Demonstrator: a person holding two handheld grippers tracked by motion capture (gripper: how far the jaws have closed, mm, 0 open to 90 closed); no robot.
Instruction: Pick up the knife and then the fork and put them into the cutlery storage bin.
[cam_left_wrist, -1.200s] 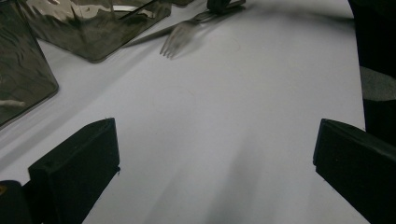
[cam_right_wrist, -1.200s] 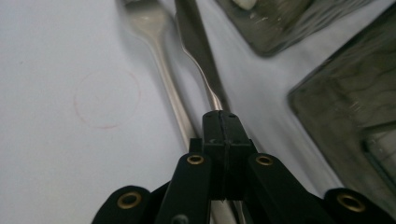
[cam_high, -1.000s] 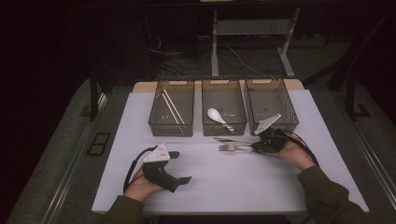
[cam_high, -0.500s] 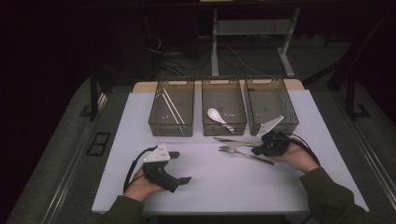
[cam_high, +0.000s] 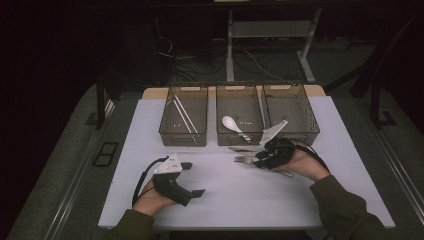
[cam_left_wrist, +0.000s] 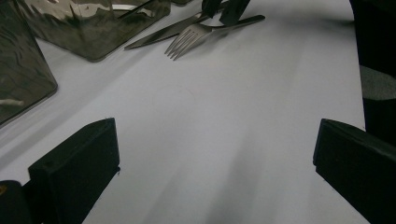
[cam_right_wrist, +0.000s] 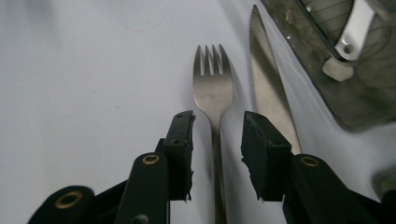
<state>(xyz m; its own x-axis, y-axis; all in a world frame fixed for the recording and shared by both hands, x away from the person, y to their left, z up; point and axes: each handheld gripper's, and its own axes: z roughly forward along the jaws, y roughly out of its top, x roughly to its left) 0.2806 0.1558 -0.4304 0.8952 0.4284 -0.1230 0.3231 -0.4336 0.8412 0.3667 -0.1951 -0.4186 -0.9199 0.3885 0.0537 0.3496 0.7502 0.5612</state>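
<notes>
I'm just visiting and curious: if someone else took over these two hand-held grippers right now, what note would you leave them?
Right gripper: jaws have just been opening; they stand either side of the fork handle, pads not pressing it.
Left gripper: open, holding nothing, resting on the white table.
Fork and knife lie side by side on the table in front of the middle bin.
Done: chopsticks in the left bin, white spoon in the middle bin.
Left: fork and knife remain outside; the right bin looks empty, probably their destination.

No legible text or labels anywhere
</notes>
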